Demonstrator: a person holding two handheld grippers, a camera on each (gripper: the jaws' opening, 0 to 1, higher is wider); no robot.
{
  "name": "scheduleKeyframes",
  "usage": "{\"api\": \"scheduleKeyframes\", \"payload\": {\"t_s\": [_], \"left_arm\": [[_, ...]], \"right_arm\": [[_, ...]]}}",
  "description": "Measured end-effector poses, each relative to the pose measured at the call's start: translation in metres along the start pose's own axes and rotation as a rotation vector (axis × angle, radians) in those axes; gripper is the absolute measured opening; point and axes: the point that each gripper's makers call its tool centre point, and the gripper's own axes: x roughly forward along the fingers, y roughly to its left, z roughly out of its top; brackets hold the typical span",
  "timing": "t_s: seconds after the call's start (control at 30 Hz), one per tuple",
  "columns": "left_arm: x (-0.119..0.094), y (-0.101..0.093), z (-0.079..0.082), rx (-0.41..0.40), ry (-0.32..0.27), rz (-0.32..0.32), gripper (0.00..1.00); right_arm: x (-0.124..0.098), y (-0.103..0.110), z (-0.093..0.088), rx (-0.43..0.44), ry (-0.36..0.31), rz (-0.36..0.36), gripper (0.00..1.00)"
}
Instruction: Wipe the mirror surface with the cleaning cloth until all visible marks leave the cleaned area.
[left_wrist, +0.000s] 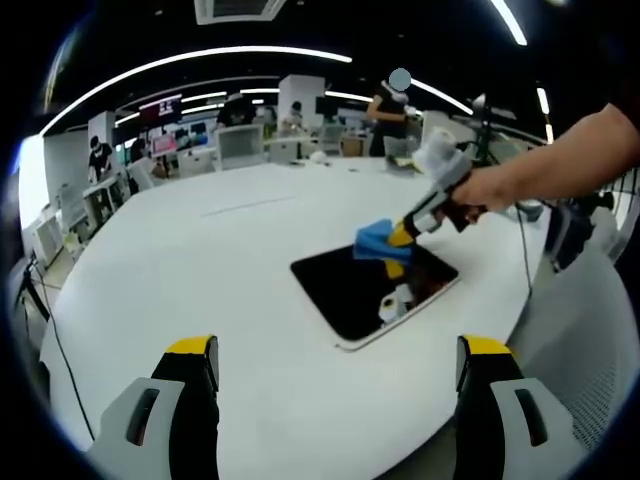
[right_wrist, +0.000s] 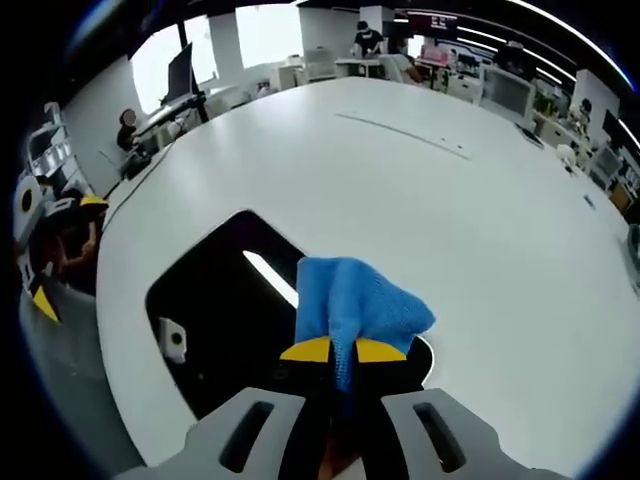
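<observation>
A dark rectangular mirror (left_wrist: 355, 290) lies flat on the white table (left_wrist: 200, 260), reflecting ceiling lights. My right gripper (left_wrist: 400, 240), held by a person's hand, comes in from the right in the left gripper view and presses a blue cleaning cloth (left_wrist: 378, 242) onto the mirror's far edge. In the right gripper view the right gripper (right_wrist: 343, 351) is shut on the blue cloth (right_wrist: 355, 300), which bunches above the yellow fingertips over the mirror (right_wrist: 215, 310). My left gripper (left_wrist: 338, 355) stands open above the table's near edge, well short of the mirror, with nothing between its fingers.
The round white table (right_wrist: 450, 200) stretches wide around the mirror. Desks, chairs, monitors and people stand in the office behind it. A chair back (left_wrist: 590, 330) sits at the table's right edge.
</observation>
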Motion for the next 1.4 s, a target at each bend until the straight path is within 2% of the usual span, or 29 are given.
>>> {"api": "scheduleKeyframes", "payload": {"t_s": [0.47,1.0,1.4], "left_arm": [[0.0,-0.002,0.001,0.006,0.002,0.0,0.99],[0.0,-0.004,-0.001,0.018,0.013,-0.008,0.99],[0.001,-0.005,-0.005,0.033,0.035,-0.012,0.99]], "right_arm": [[-0.013,0.018,-0.018,0.019,-0.033,-0.013,0.02],[-0.027,0.037,-0.038,0.007,-0.035,-0.013,0.02],[-0.032,0.044,-0.043,0.014,-0.044,-0.009,0.02]]}}
